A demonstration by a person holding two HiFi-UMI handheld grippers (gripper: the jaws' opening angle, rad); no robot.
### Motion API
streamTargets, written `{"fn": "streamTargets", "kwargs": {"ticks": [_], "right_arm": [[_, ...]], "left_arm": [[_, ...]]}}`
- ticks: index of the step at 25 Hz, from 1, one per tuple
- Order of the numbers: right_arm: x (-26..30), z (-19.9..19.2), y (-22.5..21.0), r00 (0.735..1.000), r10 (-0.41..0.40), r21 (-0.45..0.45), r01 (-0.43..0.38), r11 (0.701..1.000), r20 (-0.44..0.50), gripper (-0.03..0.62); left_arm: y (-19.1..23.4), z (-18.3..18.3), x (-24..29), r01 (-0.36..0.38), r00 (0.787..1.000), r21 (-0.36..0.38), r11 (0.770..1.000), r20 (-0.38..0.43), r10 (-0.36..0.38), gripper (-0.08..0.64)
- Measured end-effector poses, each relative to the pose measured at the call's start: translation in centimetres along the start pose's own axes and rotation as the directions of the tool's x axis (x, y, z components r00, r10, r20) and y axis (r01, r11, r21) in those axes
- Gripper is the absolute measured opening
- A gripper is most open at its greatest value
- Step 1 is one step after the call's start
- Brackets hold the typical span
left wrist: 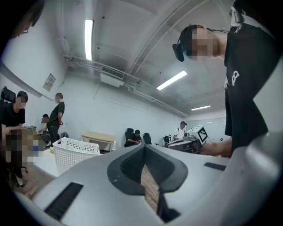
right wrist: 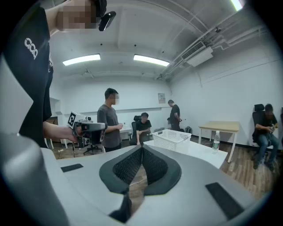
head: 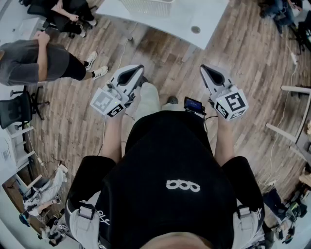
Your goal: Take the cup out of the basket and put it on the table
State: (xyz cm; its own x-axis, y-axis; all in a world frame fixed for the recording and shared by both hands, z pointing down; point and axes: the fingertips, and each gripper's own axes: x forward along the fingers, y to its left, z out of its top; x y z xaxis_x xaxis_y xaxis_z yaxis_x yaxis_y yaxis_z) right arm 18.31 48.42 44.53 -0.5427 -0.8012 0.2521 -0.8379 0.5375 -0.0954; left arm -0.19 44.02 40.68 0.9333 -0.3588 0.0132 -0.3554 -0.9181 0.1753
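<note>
At the centre of the head view, the left gripper [head: 136,71] and right gripper [head: 206,71] are held side by side over the wooden floor [head: 248,58]. Each is clenched on nothing, and each gripper view shows its dark pads meeting at the tips. At the top edge of the frame, the white perforated basket [head: 146,6] stands on the white table [head: 187,22], well apart from both tools. Its walls hide whether the cup is inside.
</note>
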Motion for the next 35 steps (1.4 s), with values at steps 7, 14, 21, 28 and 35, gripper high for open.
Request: {"fn": "streamTargets", "kwargs": {"ticks": [7, 14, 21, 28, 35], "right_arm": [[0.2, -1.2, -2.6, 1.000, -0.023, -0.040, 0.023, 0.999, 0.007, 0.026], [0.9, -1.8, -2.2, 1.000, -0.003, -0.028, 0.003, 1.000, -0.014, 0.026], [3.5, -1.5, -1.6, 0.999, 0.018, -0.017, -0.018, 1.000, -0.030, 0.026], [10.3, -1.1, -3.2, 0.997, 0.047, -0.010, -0.047, 0.999, -0.063, 0.026], [18.5, 1.6, -4.7, 0.995, 0.038, -0.004, -0.039, 0.999, -0.088, 0.026]], "left_arm": [[1.2, 0.3, 1.9, -0.028, 0.999, 0.072, 0.997, 0.044, 0.025, 0.008], [2.9, 0.1, 0.6, -0.087, 0.995, 0.059, 0.994, 0.058, 0.084, 0.008], [5.0, 0.5, -0.7, -0.131, 0.990, 0.050, 0.990, 0.066, 0.127, 0.008], [11.8, 0.1, -0.6, -0.154, 0.986, 0.017, 0.988, 0.070, 0.153, 0.008], [20.6, 1.1, -0.7, -0.144, 0.986, -0.015, 0.989, 0.080, 0.145, 0.008]]}}
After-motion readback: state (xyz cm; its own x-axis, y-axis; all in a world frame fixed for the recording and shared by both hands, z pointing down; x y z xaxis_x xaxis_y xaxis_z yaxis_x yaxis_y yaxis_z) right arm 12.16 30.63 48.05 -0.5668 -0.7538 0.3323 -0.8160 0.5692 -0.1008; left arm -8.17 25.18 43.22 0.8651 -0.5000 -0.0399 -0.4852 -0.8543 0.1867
